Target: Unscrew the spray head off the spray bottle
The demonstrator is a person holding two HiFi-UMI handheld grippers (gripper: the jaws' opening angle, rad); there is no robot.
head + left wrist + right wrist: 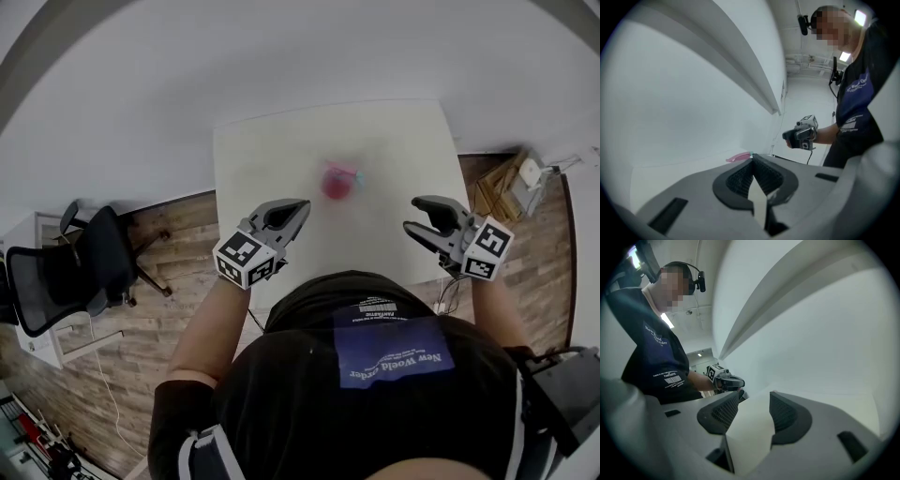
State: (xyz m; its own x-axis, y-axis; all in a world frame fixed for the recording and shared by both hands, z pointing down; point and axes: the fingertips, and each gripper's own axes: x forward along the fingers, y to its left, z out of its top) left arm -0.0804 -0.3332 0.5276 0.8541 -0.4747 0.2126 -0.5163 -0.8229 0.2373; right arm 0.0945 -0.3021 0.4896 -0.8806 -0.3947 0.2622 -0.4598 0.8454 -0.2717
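A small pink spray bottle stands near the middle of the white table, blurred, with a bit of teal on its right side. In the left gripper view only a pink sliver of the bottle peeks over the jaws. My left gripper hovers near the table's front left, shut with nothing between its jaws. My right gripper hovers at the front right, open and empty. Both stay short of the bottle, one on each side. The right gripper appears in the left gripper view, and the left gripper in the right gripper view.
A black office chair stands on the wooden floor to the left of the table. Cardboard pieces and a white box lie on the floor to the right. A cable hangs off the table's front right.
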